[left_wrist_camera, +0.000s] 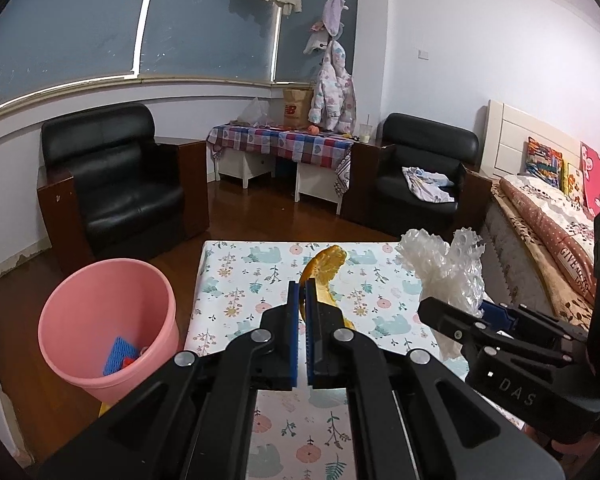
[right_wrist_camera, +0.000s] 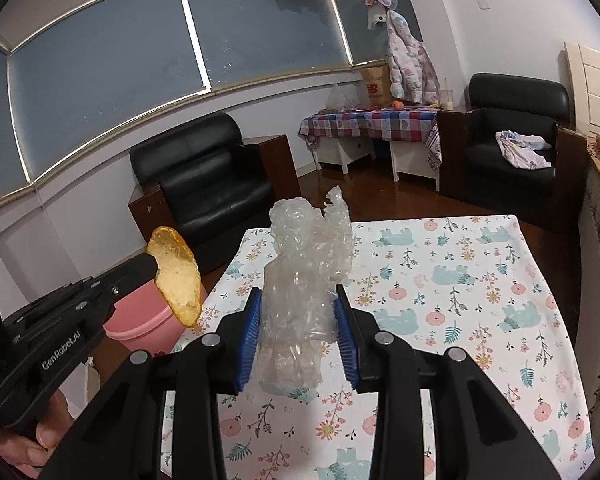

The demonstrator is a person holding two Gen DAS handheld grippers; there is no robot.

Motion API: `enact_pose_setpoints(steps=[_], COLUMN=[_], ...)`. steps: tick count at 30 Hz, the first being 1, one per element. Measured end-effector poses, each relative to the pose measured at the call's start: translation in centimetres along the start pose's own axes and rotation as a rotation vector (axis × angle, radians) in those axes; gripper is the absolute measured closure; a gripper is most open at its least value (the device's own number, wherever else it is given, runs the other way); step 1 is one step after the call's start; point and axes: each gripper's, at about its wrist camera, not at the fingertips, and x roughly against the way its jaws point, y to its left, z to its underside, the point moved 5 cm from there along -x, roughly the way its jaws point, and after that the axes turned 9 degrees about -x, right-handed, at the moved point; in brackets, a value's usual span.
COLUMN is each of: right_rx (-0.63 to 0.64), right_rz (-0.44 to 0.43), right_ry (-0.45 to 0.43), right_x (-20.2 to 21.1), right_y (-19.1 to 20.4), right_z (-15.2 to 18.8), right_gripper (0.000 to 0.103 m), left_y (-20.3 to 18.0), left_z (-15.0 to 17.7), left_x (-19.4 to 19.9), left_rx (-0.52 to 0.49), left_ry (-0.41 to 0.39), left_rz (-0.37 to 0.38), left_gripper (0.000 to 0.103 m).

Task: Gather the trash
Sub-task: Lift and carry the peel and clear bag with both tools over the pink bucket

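Place: home bedroom-sitting room.
Evidence: bed (left_wrist_camera: 540, 216) lying right of floral table (left_wrist_camera: 236, 280); black armchairs (left_wrist_camera: 116, 184) sitting beyond it; clothes (left_wrist_camera: 334, 88) hanging behind.

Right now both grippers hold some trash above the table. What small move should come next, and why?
Probably carry the left gripper leftward until the orange peel hangs over the pink bin, then open. The peel is already pinched and lifted off the table, and the bin stands just left of it. The right gripper can follow with its crumpled plastic wrap.
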Motion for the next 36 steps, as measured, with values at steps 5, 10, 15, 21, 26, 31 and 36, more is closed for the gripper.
enact_pose_setpoints(steps=[5,10,15,21,26,31,36], right_rx=[0.005,0.018,0.07,0.115,0.153,0.168,0.179], right_rz=[-0.02,-0.058,-0.123,-0.237,-0.317,-0.349,-0.349], right_ry=[-0.001,0.016,0.029,0.087,0.154,0.218,0.27], right_x=[-1.4,-3.3,-5.8,-10.1,-13.5,-16.6,-19.1], right_y=[0.6,2.1,5.4,11.2,15.6,18.3,19.3], right_z=[-0.2,-0.7,-1.2,-1.0,0.4,2.0,3.0], right_gripper=[0.068,0.068,0.068,0.068,0.068,0.068,0.068], left_y=[1.6,3.7,7.4,13.2,17.4,19.9,21.1], left_z=[0.4,0.6,0.6,1.4,3.0,4.7,5.7], left_x=[-0.7,-1.1,-0.9,-0.3,0.3,-0.1,-1.1], left_rx=[0.026,0.048,0.065,0.103,0.155,0.202,0.206], left_ry=[0.009,0.014,0.002,0.023,0.065,0.113,0.15], left_rz=[-0.013,-0.047,-0.126,-0.251,-0.335,-0.358,-0.382], left_gripper=[0.101,0.101,0.101,0.101,0.101,0.101,0.101])
